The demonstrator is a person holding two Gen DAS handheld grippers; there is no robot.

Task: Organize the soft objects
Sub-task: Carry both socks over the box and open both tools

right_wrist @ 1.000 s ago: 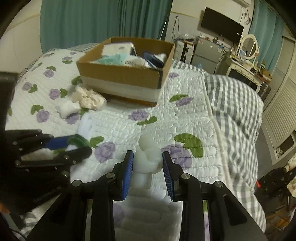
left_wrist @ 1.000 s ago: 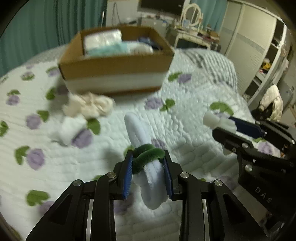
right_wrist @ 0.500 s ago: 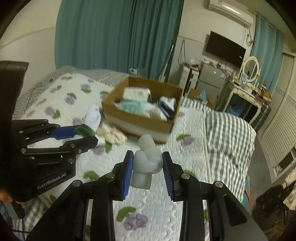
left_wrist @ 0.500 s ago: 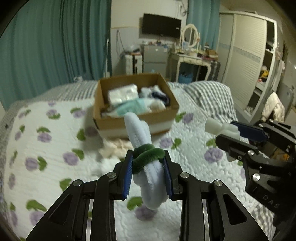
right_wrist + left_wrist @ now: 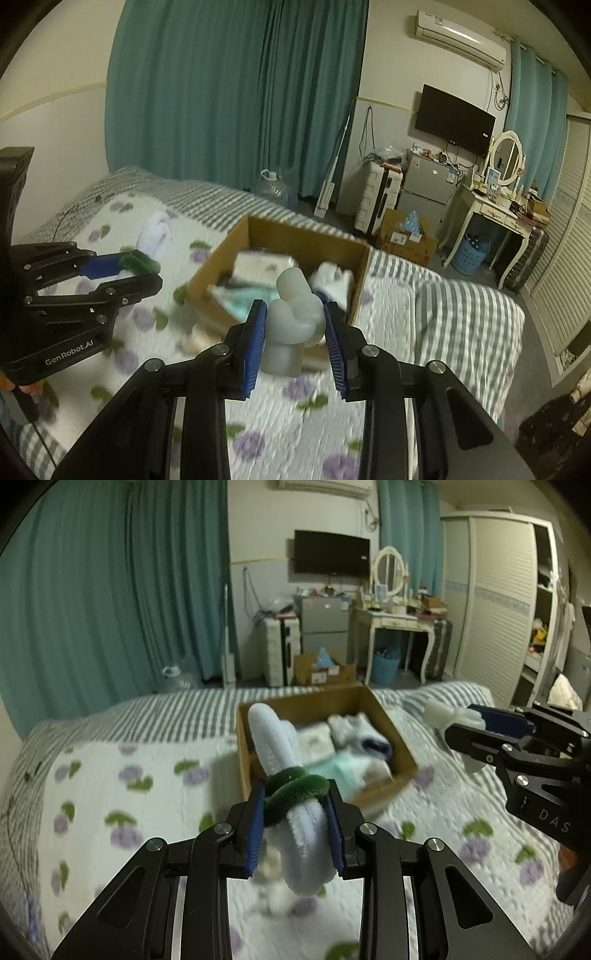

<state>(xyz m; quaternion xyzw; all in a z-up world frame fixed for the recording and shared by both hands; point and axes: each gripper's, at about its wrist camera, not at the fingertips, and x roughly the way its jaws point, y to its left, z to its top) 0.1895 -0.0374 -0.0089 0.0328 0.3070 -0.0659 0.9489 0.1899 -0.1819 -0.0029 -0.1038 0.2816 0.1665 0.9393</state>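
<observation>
My left gripper [image 5: 295, 827] is shut on a pale blue rolled sock with a green band [image 5: 284, 760], held in the air in front of the cardboard box [image 5: 321, 707]. My right gripper [image 5: 295, 332] is shut on a white knotted soft bundle [image 5: 295, 314], also held up before the box [image 5: 299, 236]. The box holds several folded soft items. In the left wrist view the right gripper [image 5: 476, 723] shows at the right with the white bundle [image 5: 443, 712]. In the right wrist view the left gripper [image 5: 122, 269] shows at the left.
The box sits on a bed with a white quilt [image 5: 110, 775] printed with purple flowers. A cream soft item [image 5: 195, 341] lies on the quilt by the box. Teal curtains, a small fridge, a dressing table and a wardrobe stand beyond the bed.
Both grippers have risen well above the bed with their loads and tilted up, so the box now sits lower and closer to each gripper's fingertips.
</observation>
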